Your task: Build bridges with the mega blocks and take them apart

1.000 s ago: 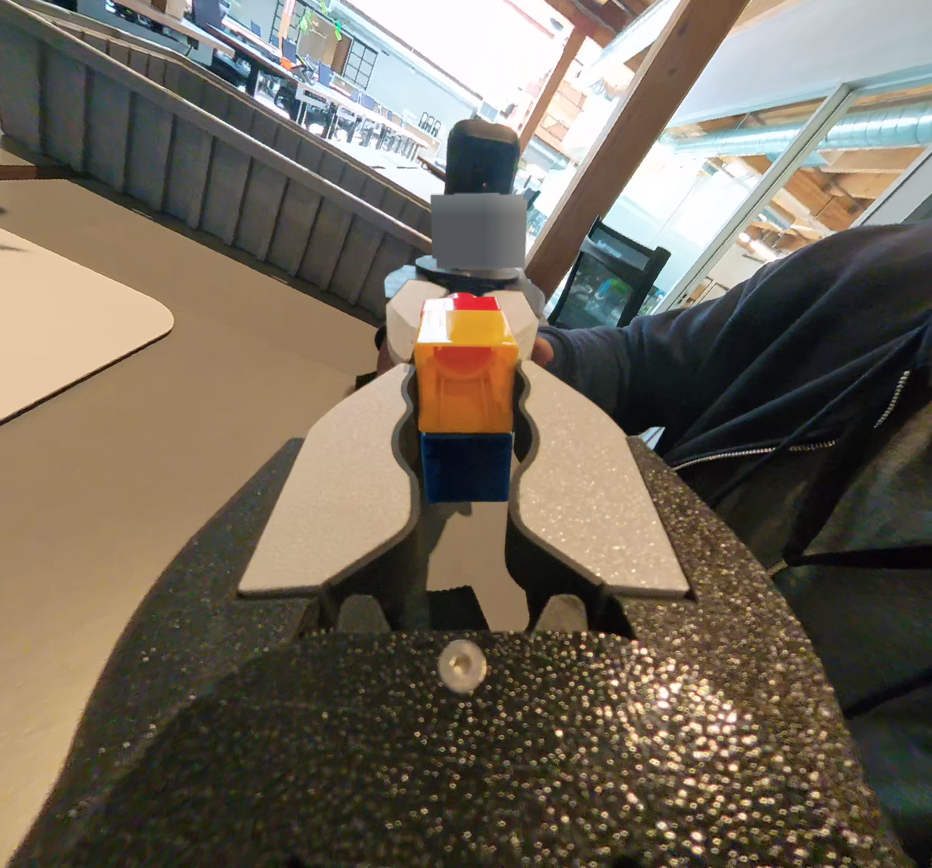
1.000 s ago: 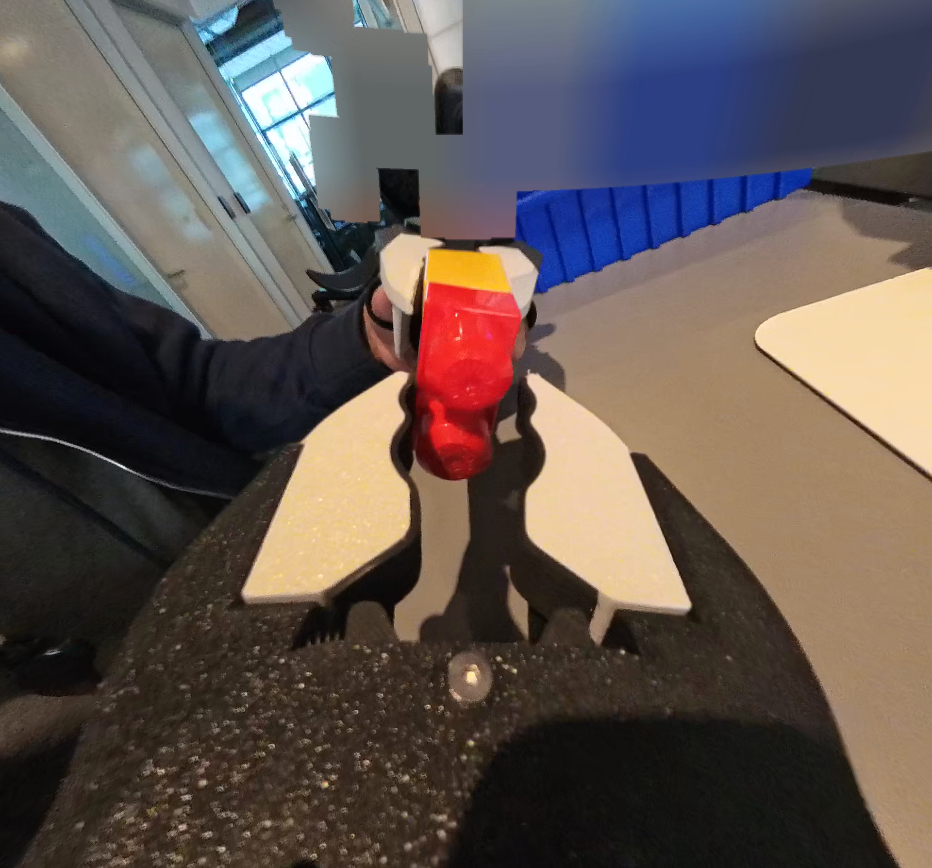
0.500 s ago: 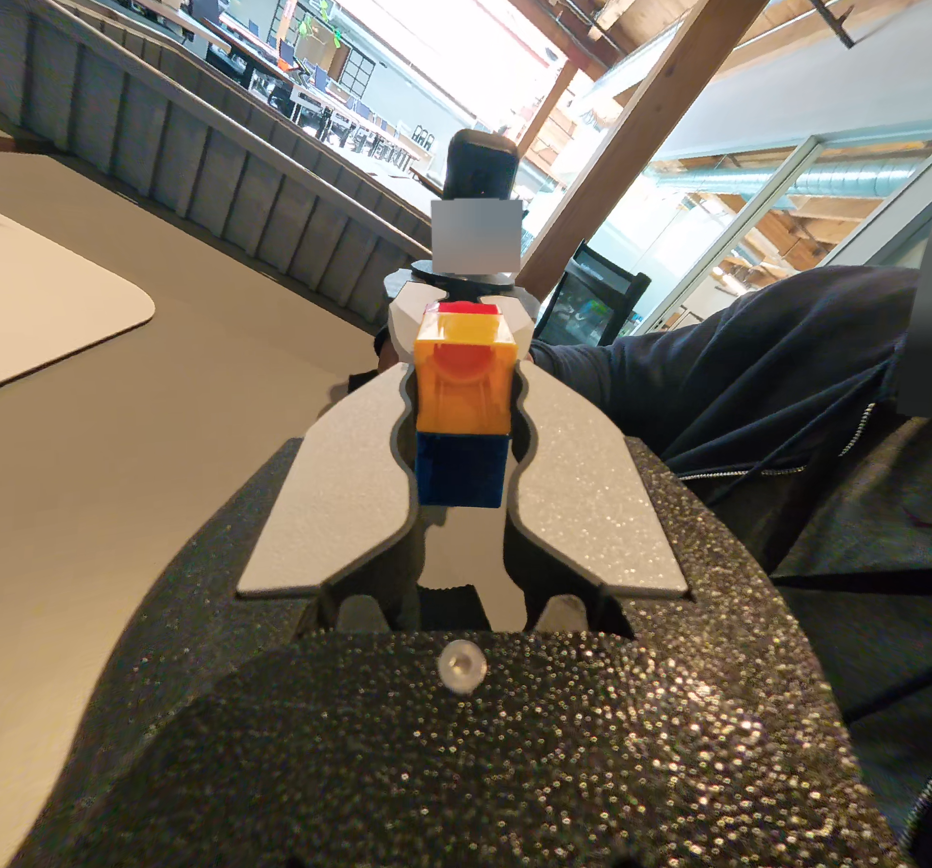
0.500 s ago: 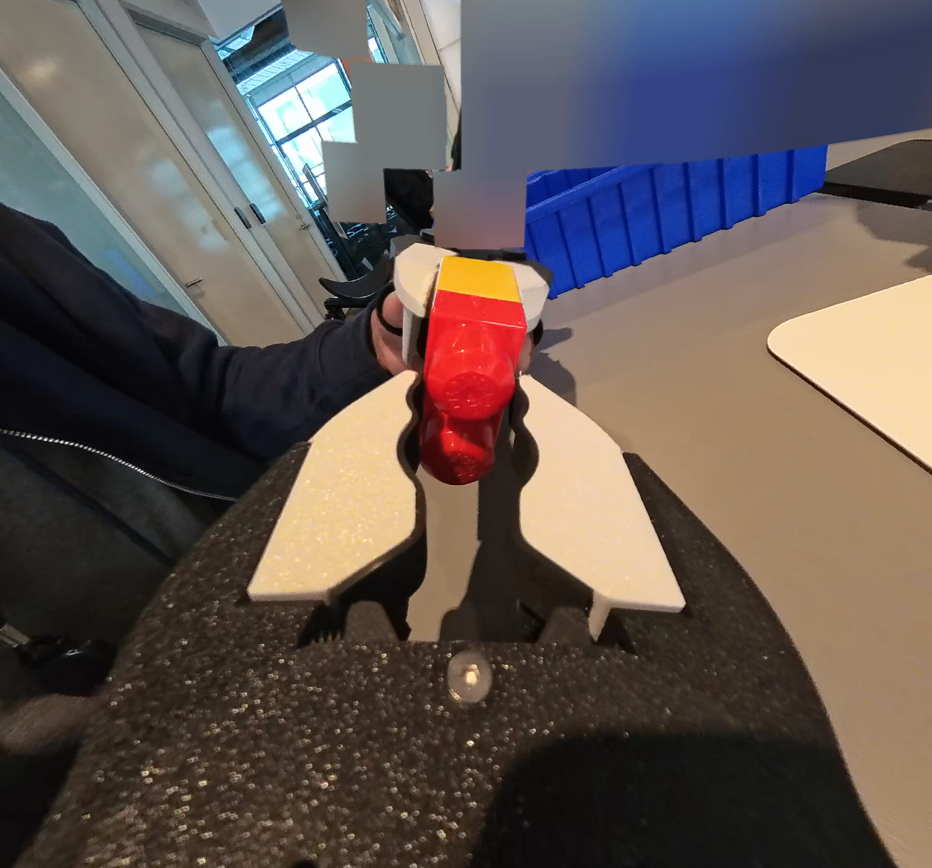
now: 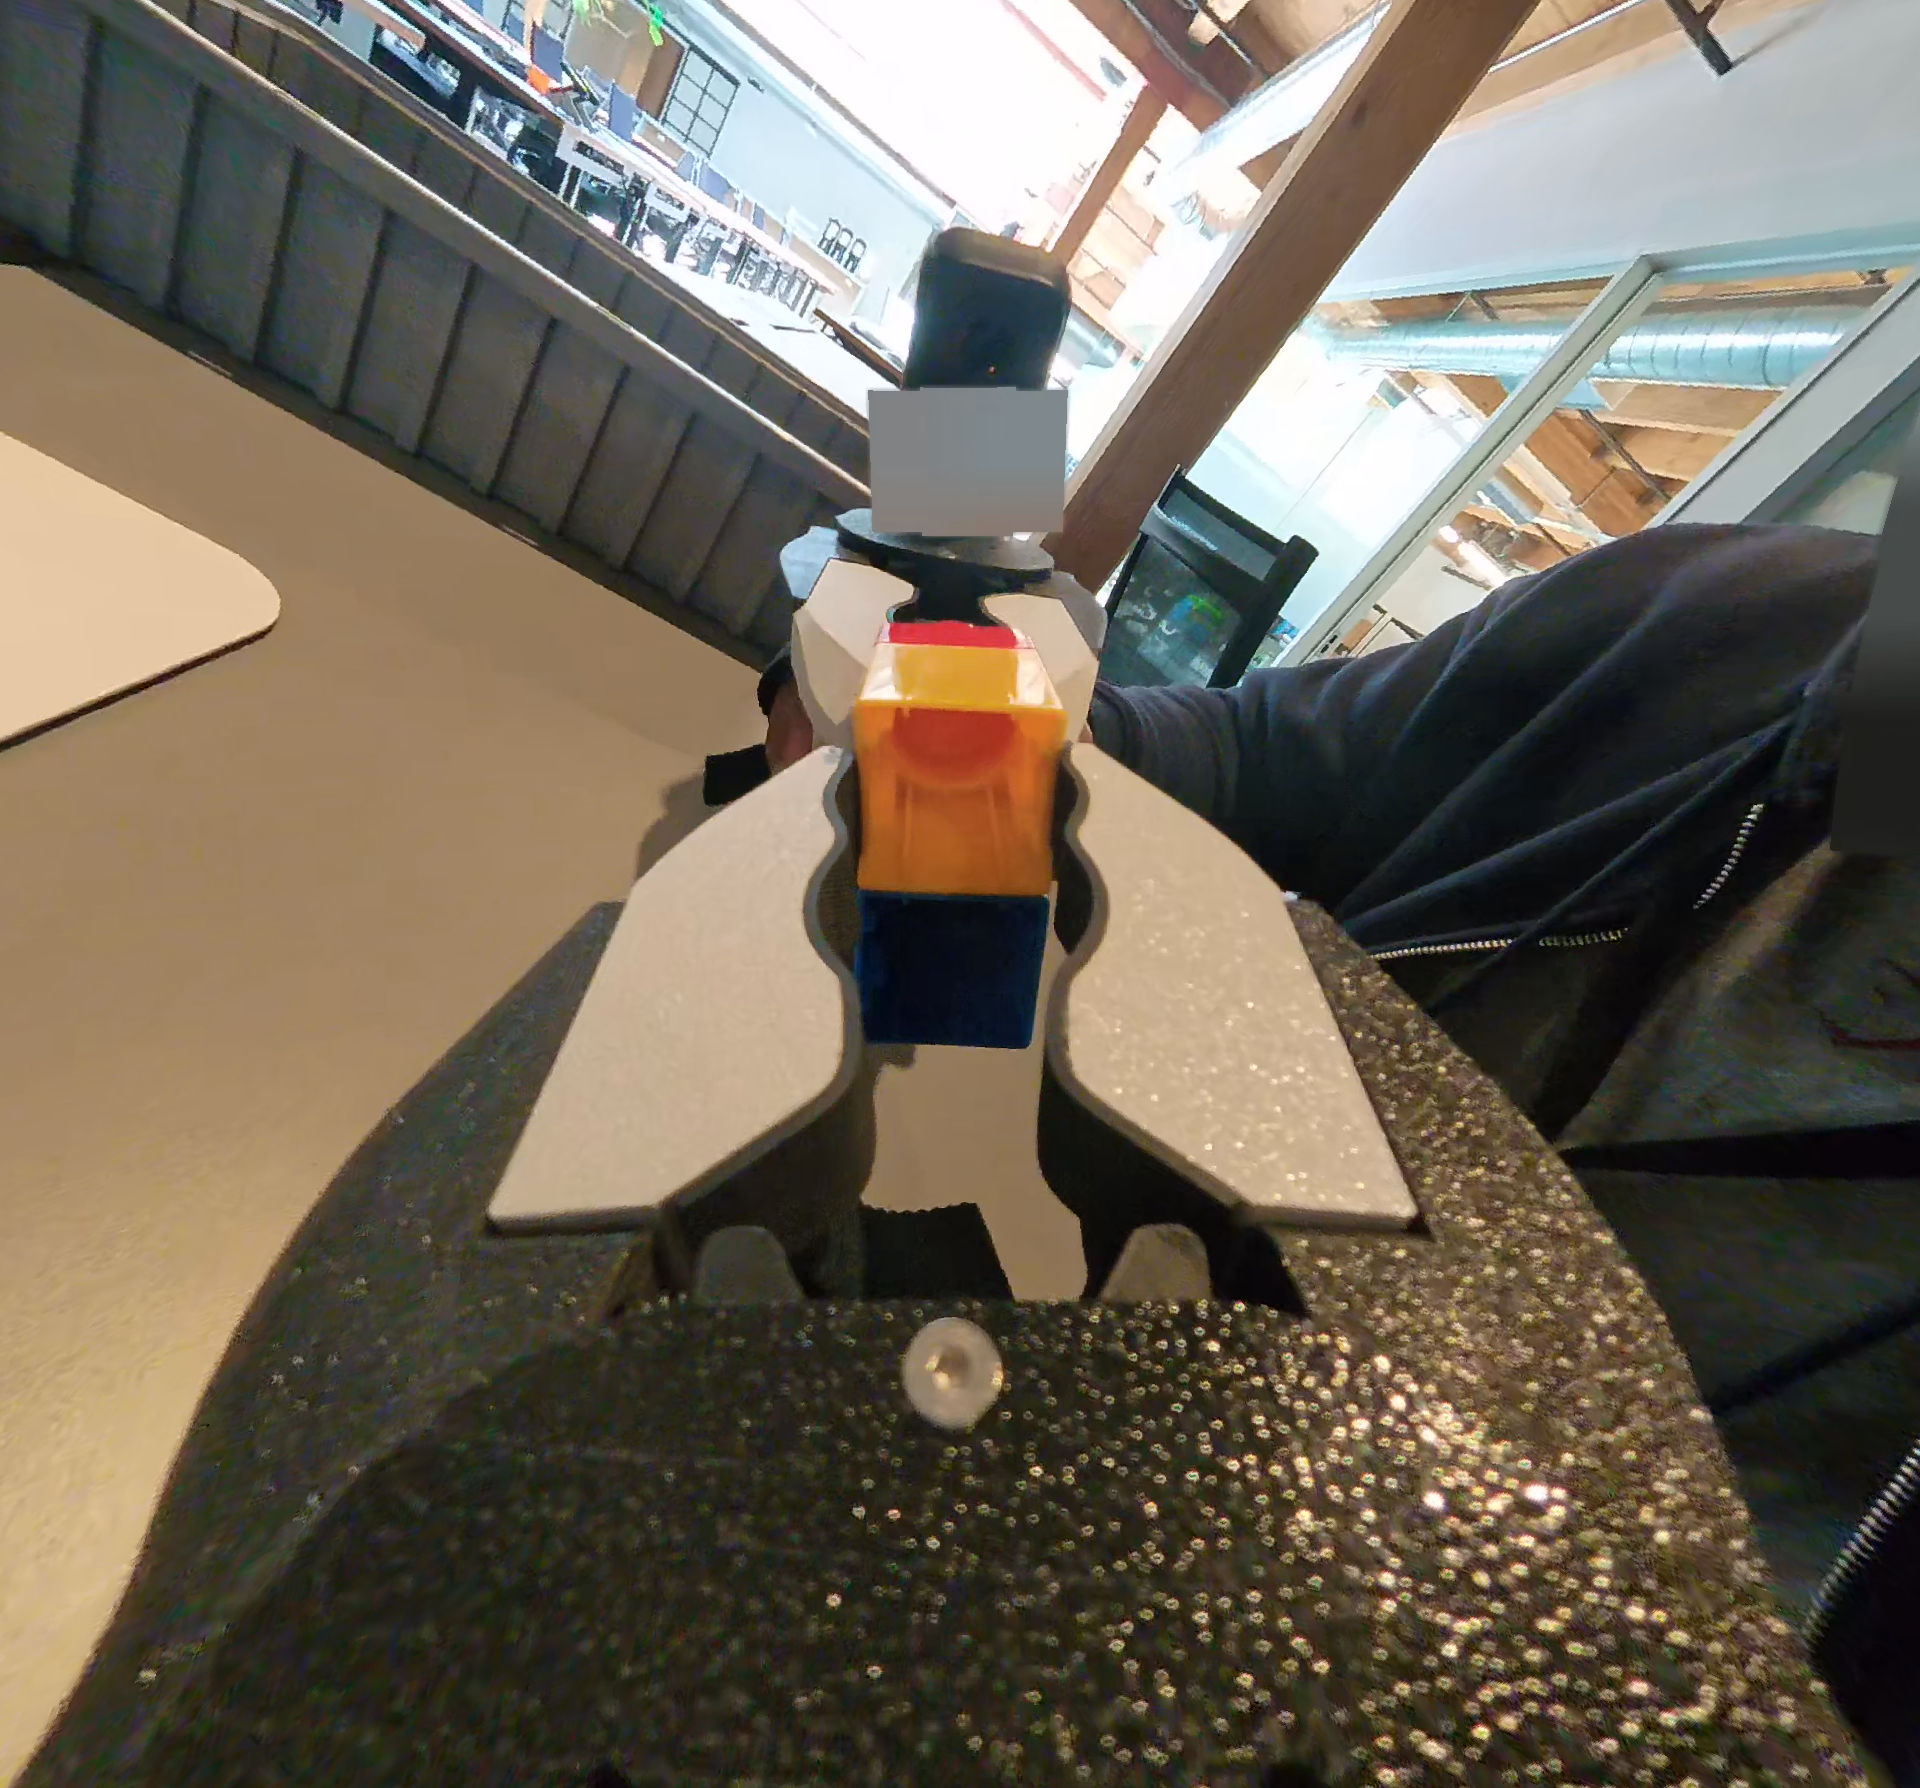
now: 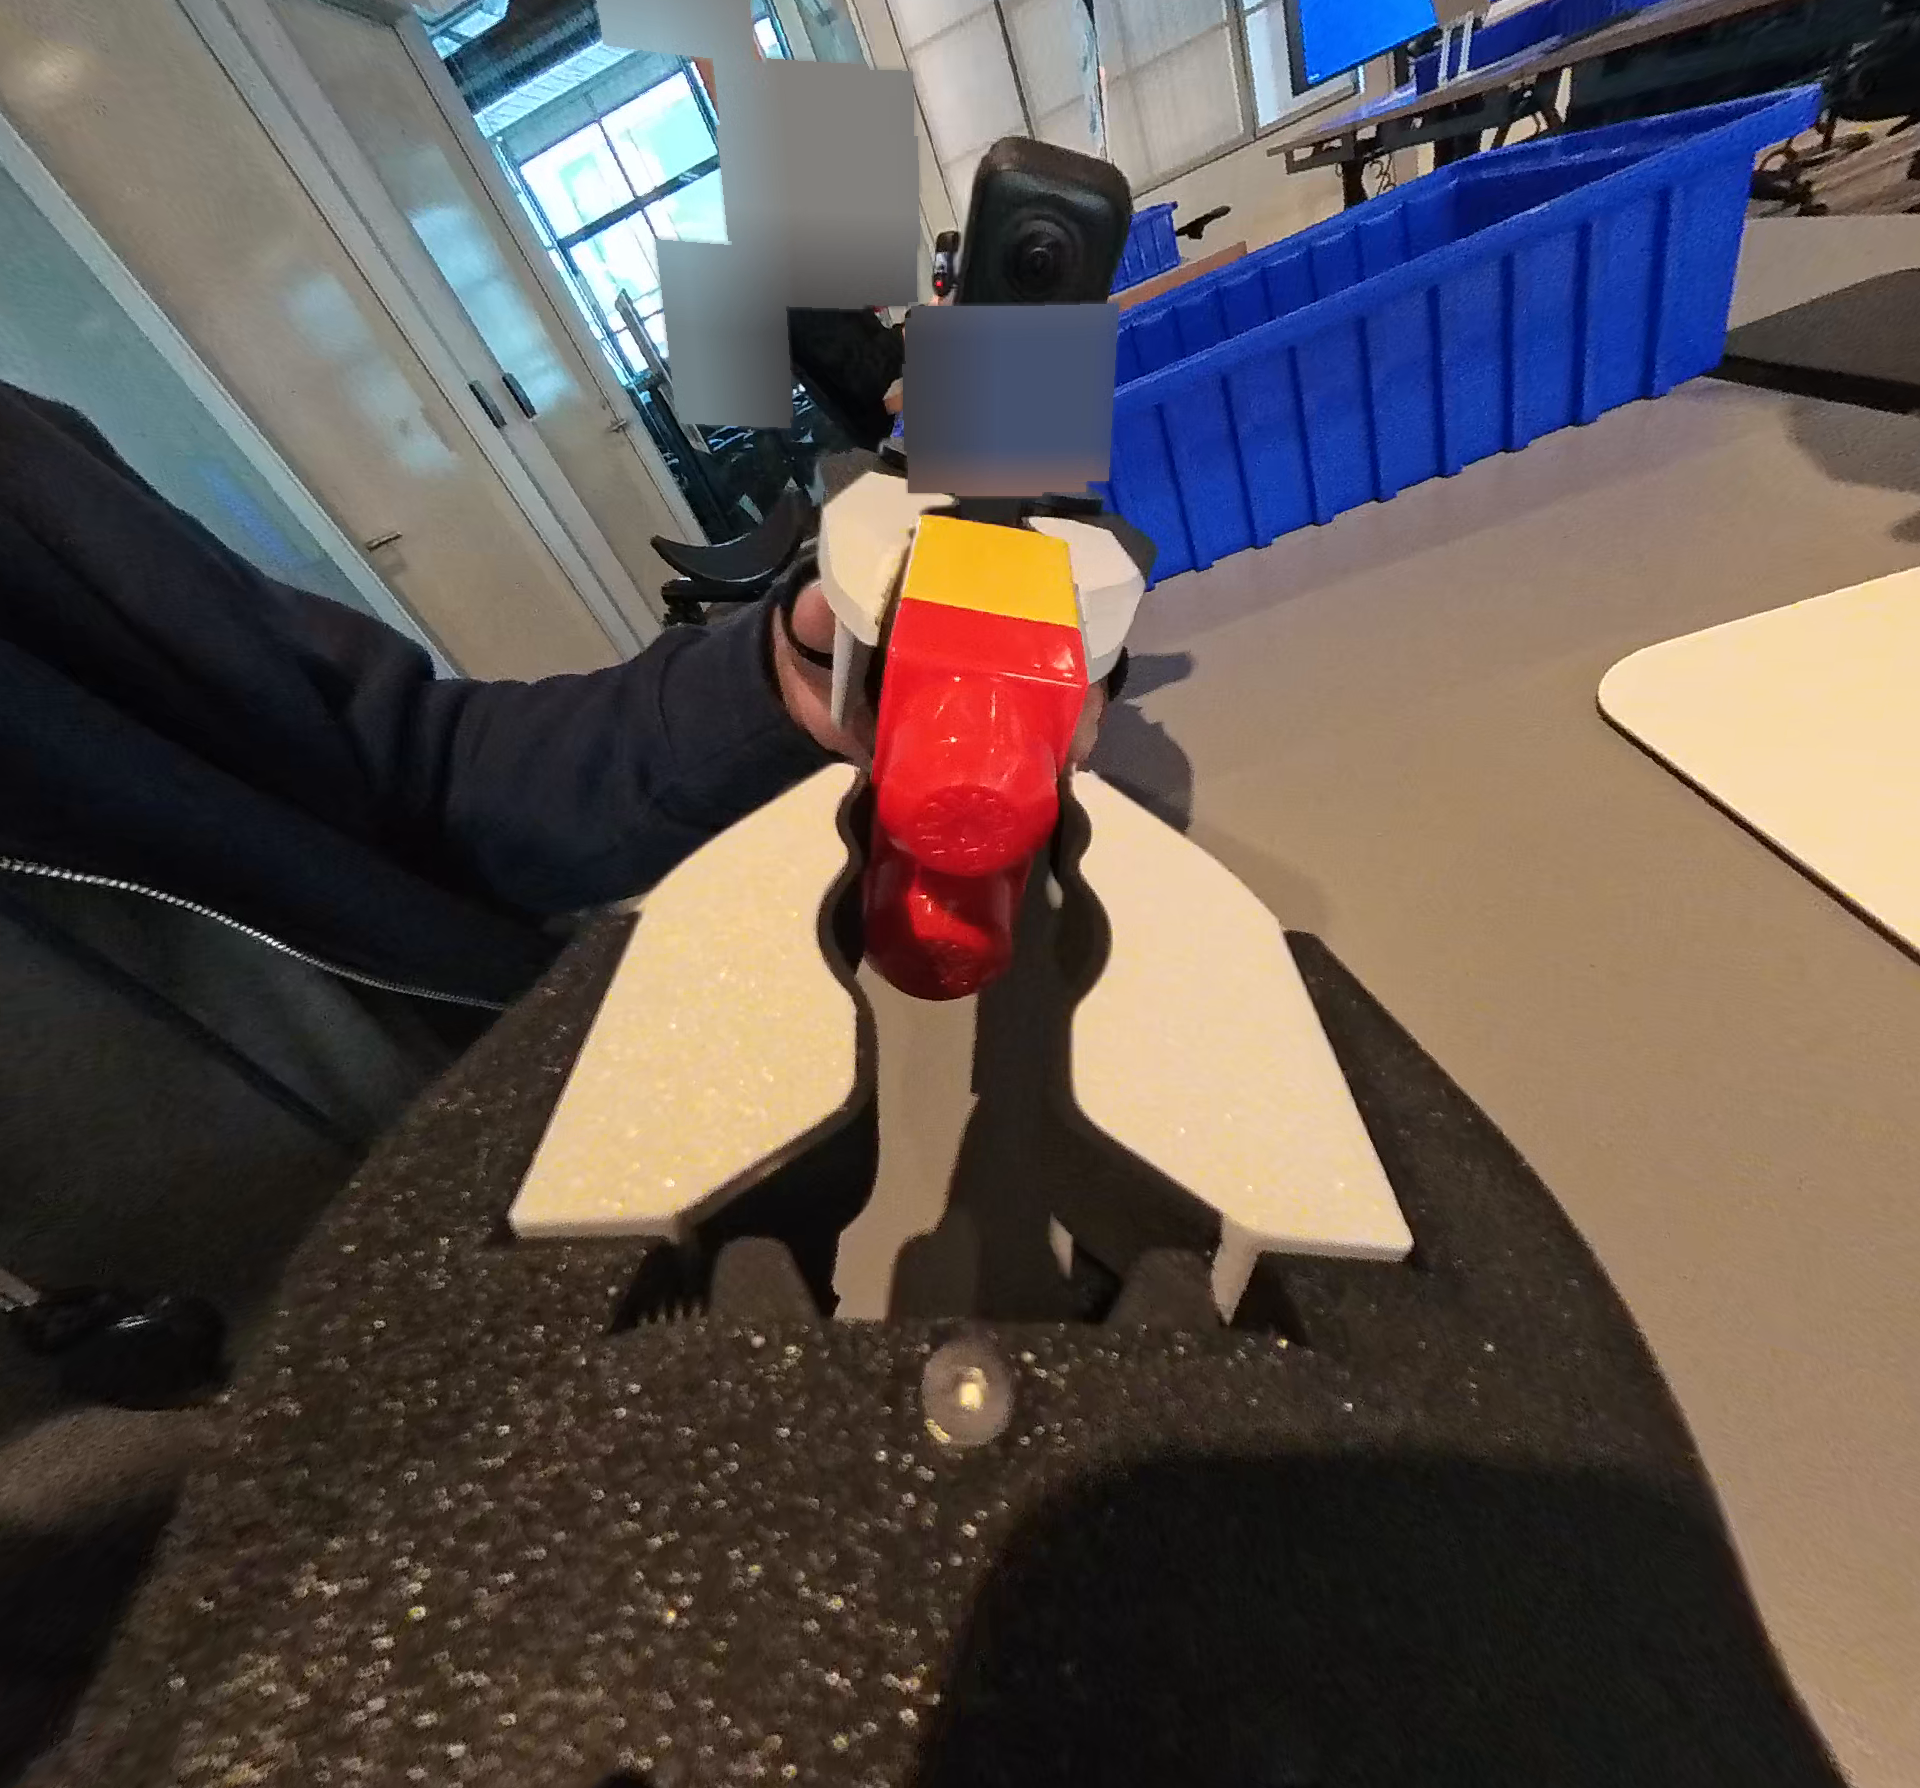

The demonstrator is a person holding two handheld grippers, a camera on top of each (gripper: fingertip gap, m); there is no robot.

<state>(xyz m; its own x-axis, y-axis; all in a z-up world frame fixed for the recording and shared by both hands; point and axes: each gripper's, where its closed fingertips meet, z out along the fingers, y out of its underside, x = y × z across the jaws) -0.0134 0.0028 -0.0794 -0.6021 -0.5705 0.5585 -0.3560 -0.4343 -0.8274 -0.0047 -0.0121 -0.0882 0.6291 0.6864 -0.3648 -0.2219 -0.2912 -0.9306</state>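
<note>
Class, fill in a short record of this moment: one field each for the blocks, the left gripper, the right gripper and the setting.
blocks: red block, yellow block and blue block joined in one row
left gripper: shut on yellow block
right gripper: shut on red block
setting: held above grey table; blue bin behind

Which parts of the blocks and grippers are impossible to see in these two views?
- Left wrist view: the red block is almost all hidden behind the yellow block; the blue block shows one face only.
- Right wrist view: the blue block is hidden behind the red block and yellow block.
- Both views: each far gripper's fingertips are hidden by the blocks, left gripper, right gripper.
- Grey patches cover each far gripper's mount.
</note>
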